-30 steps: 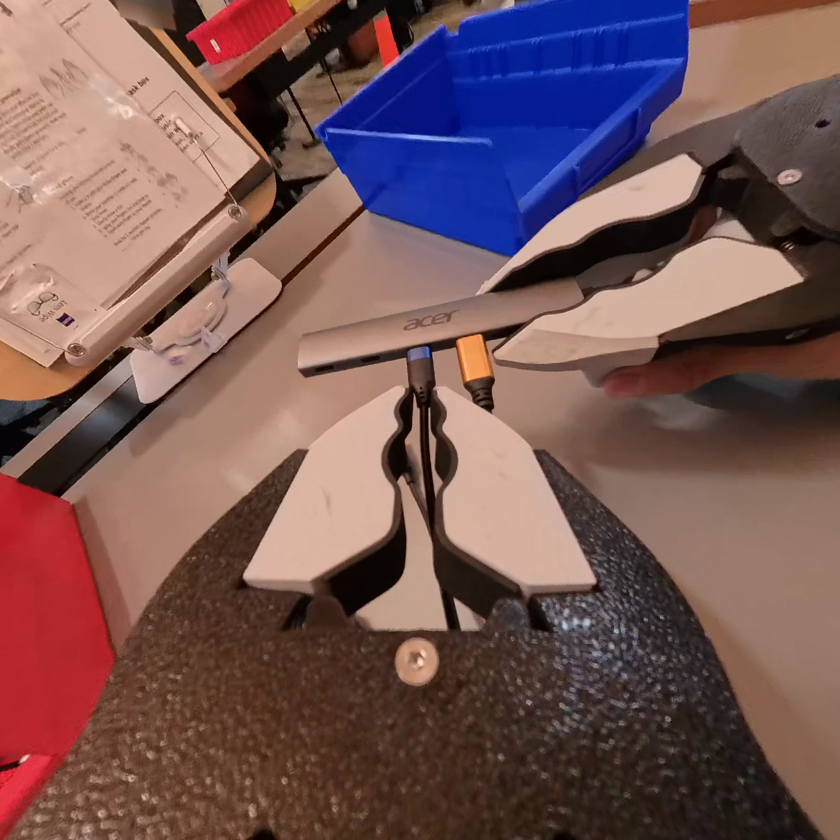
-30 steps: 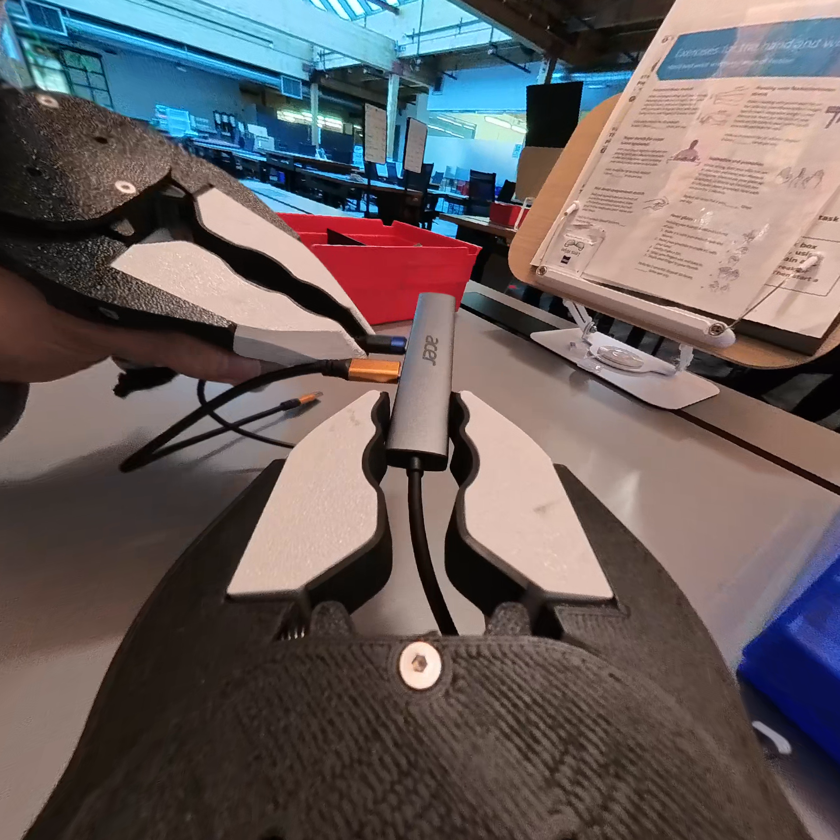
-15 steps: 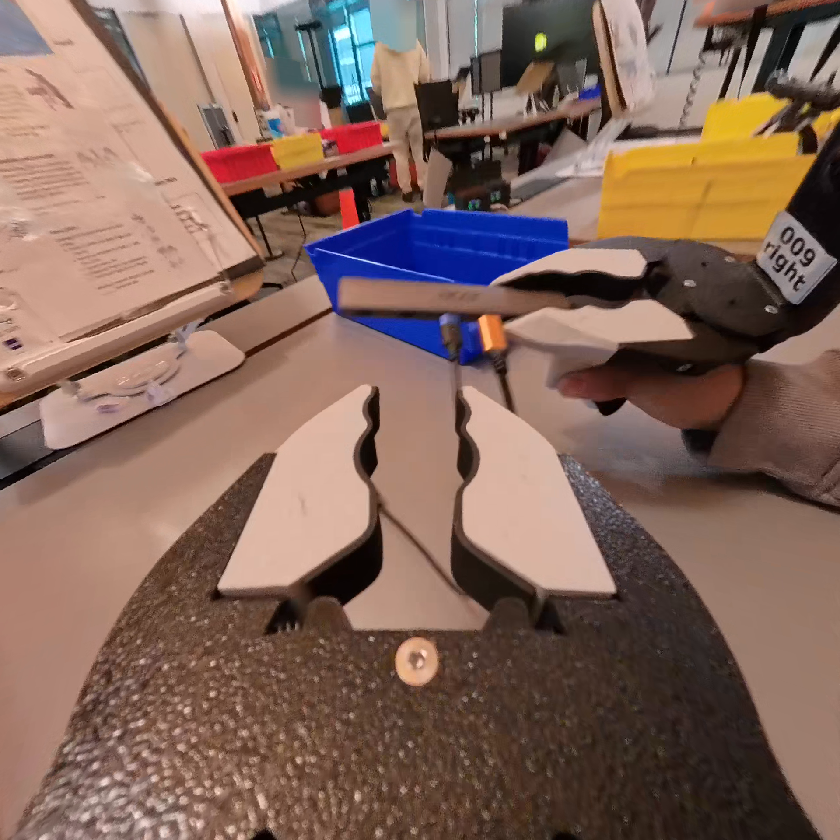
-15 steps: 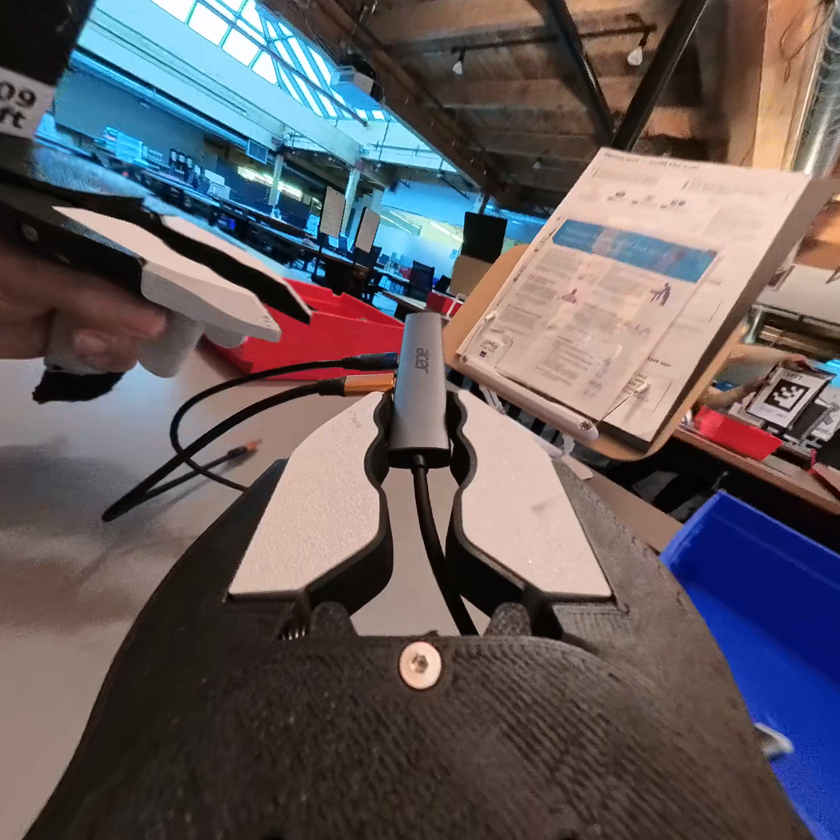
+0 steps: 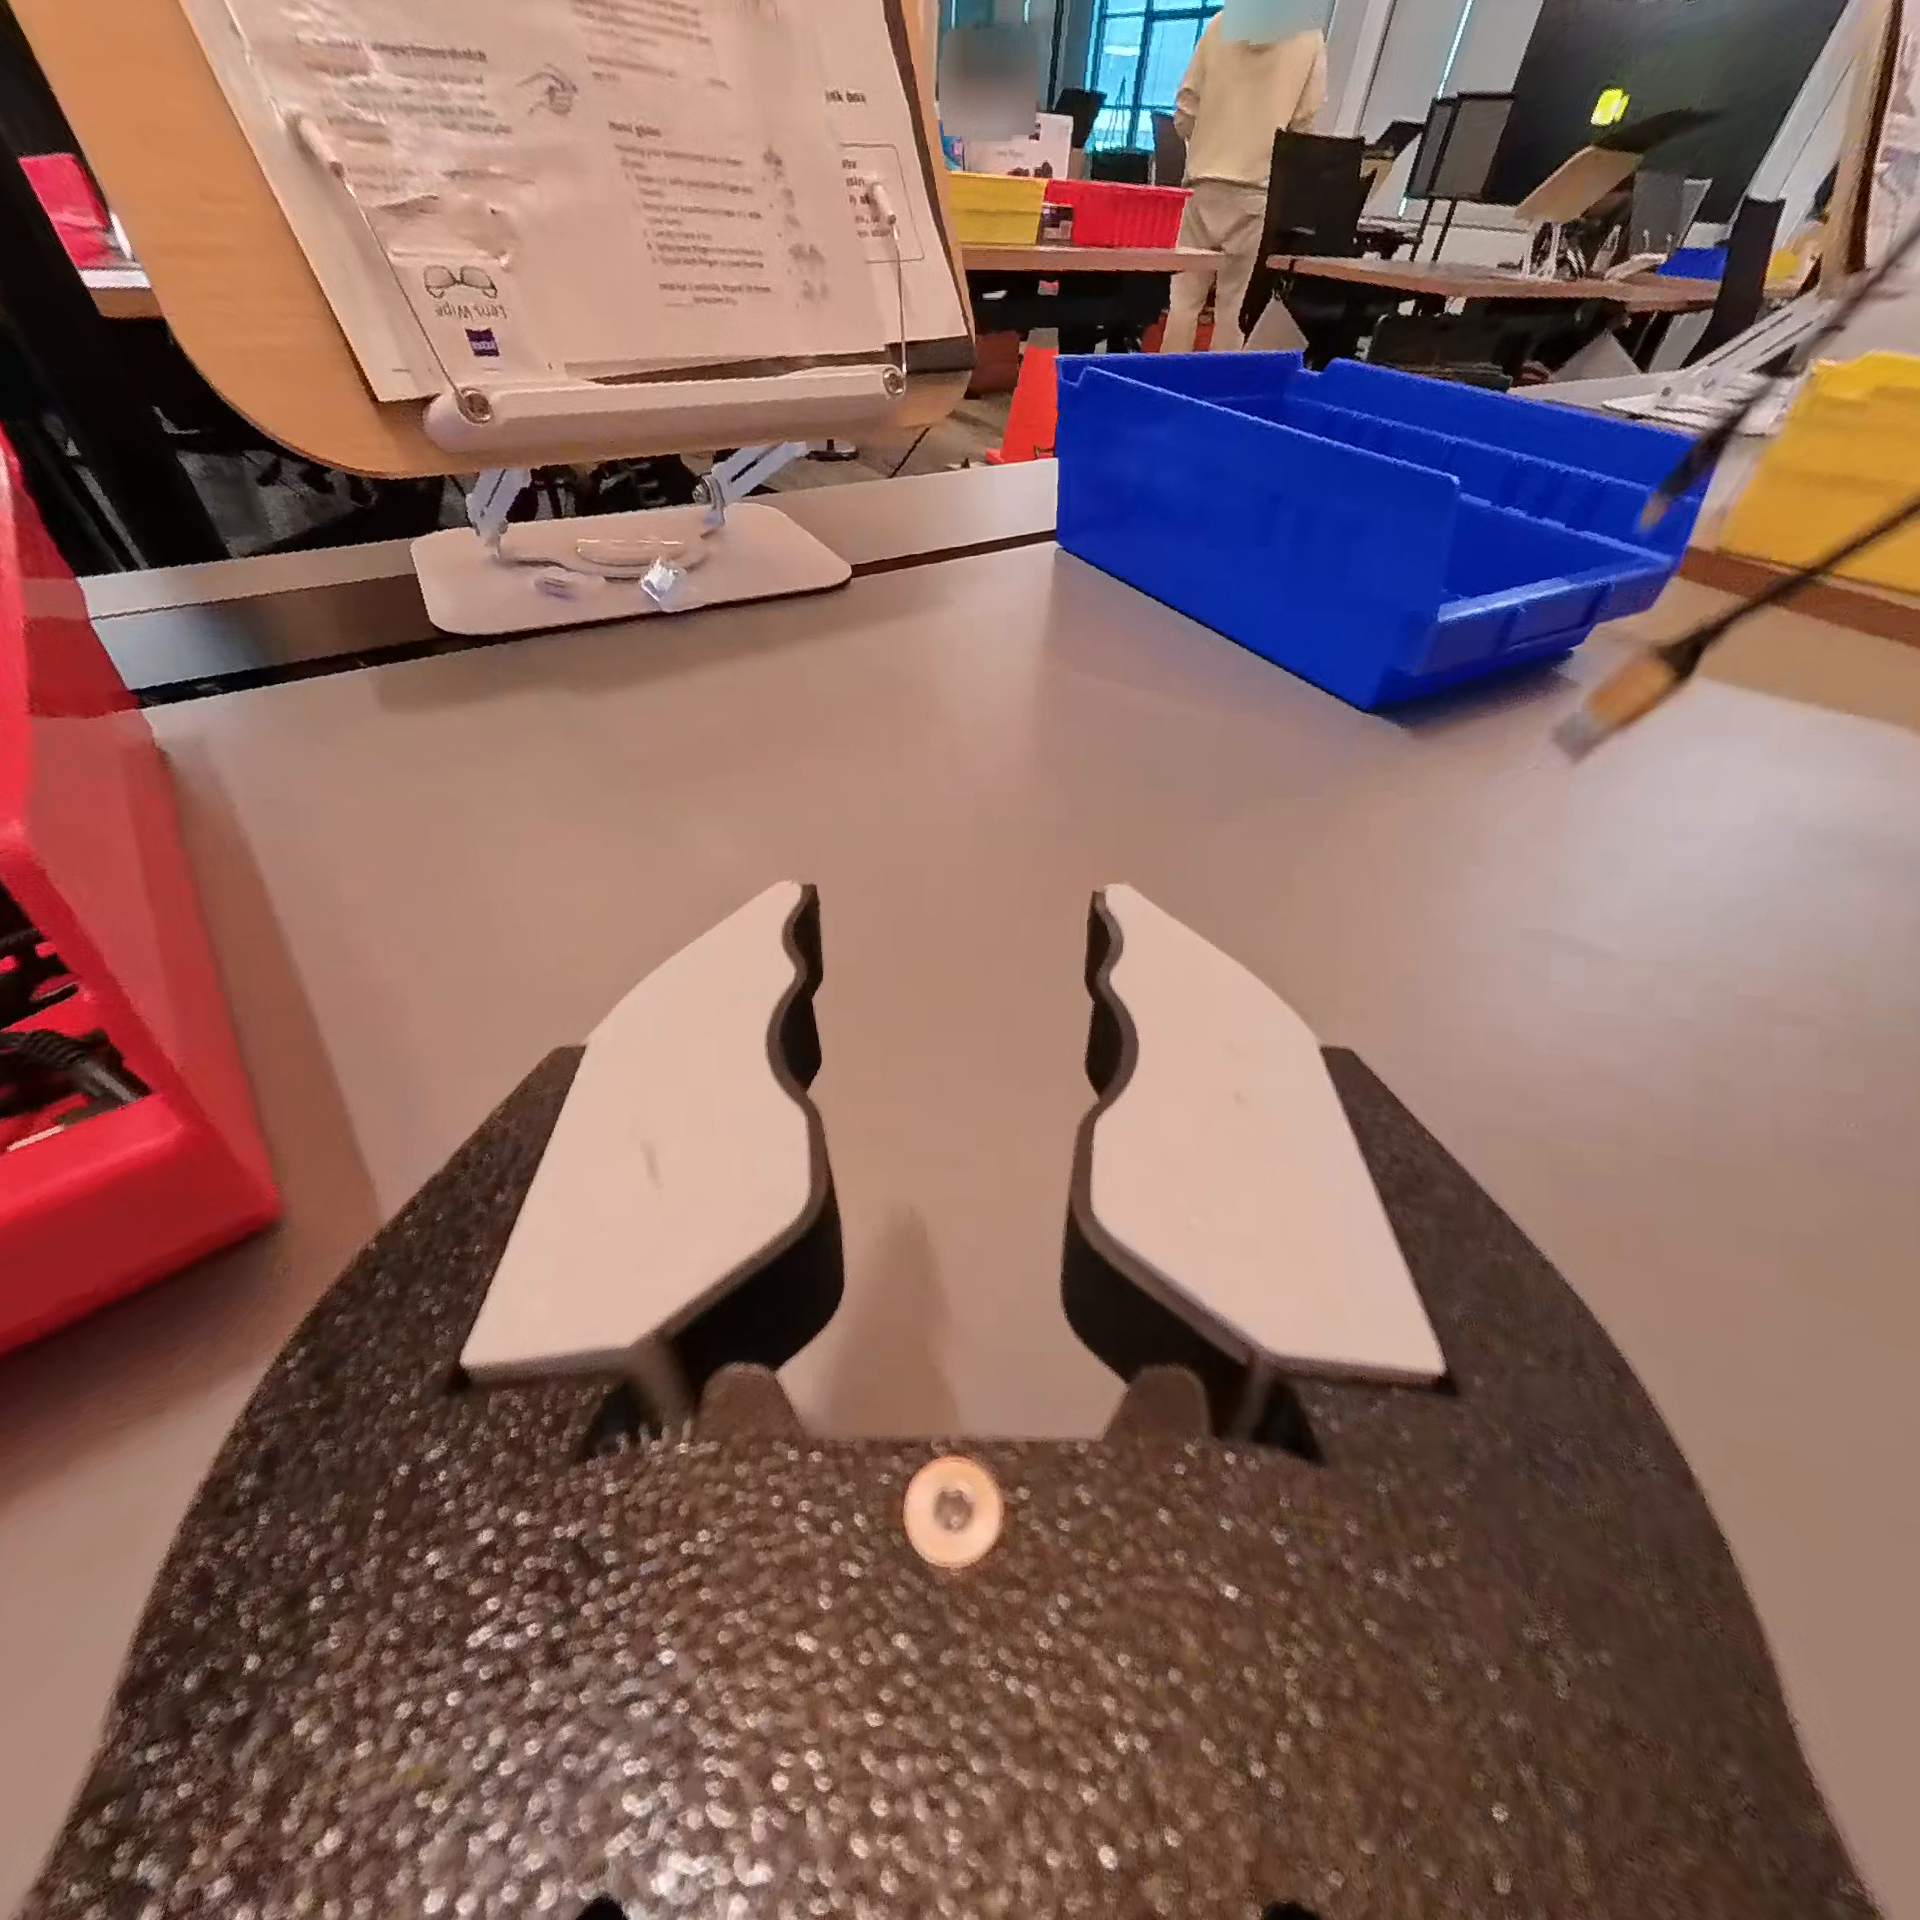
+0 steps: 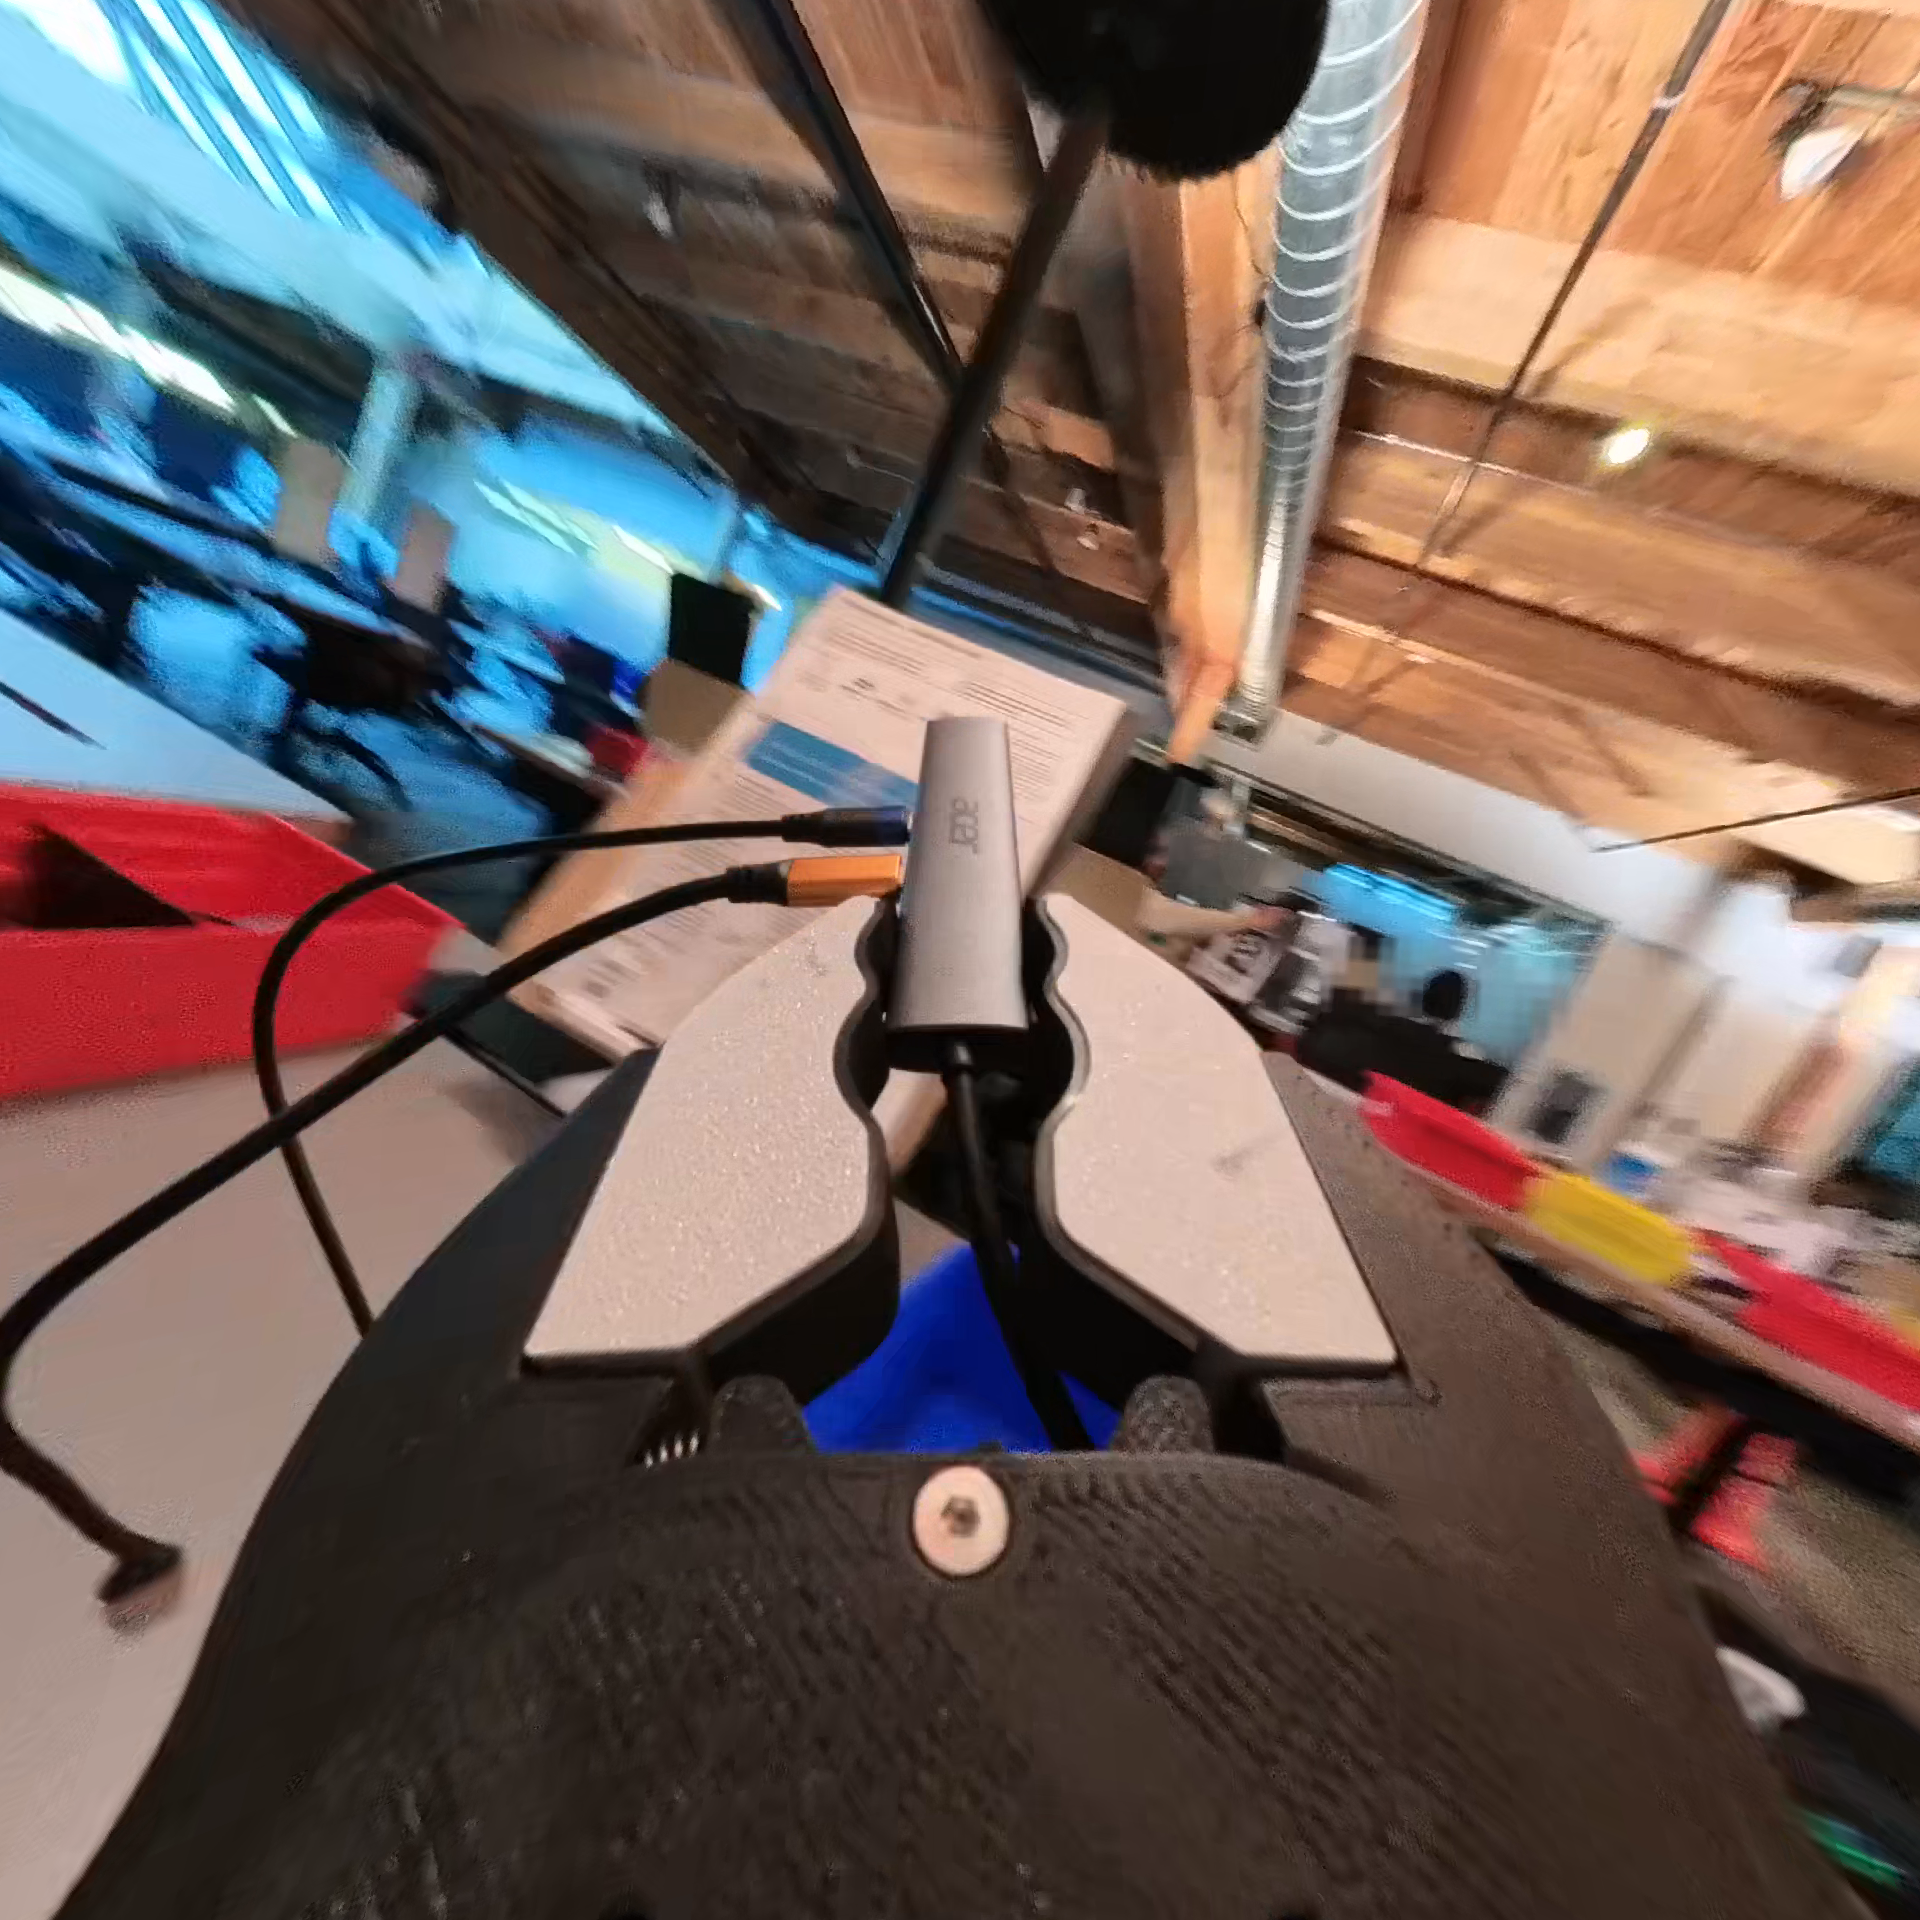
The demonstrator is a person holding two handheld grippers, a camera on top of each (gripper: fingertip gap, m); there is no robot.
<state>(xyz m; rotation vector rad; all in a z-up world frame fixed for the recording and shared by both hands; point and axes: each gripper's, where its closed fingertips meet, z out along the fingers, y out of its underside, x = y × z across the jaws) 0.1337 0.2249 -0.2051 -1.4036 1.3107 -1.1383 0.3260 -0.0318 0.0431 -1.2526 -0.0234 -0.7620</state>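
Item one, left gripper (image 5: 951,935): jaws stood wide apart with nothing between them, low over a bare stretch of grey surface (image 5: 1039,790); nearest to it a red bin (image 5: 94,1091) at the left edge

Item two, right gripper (image 6: 961,935): jaws closed on the lower end of a slim grey hub (image 6: 961,883), held aloft and tipped upward, off the surface. Hub's own lead (image 6: 997,1226) ran back between the jaws. Two cables were plugged into its left side, one with a dark blue plug (image 6: 852,826), one with an orange plug (image 6: 836,878); both trailed leftward and drooped in loose curves

Handling, by judgement: hub rigid, light, smooth metal shell, likely to slip if pinched lightly; best held across its narrow flanks near the lead end, as here. Cables limp, apt to swing and tug at the ports

Surface and room: a document stand (image 5: 582,260) with printed sheets at rear left, a blue bin (image 5: 1351,520) at right, free cable ends hanging at far right, one with an orange plug tip (image 5: 1631,696). Beyond, an open workshop with benches, coloured bins, a standing person, timber ceiling and metal ducting
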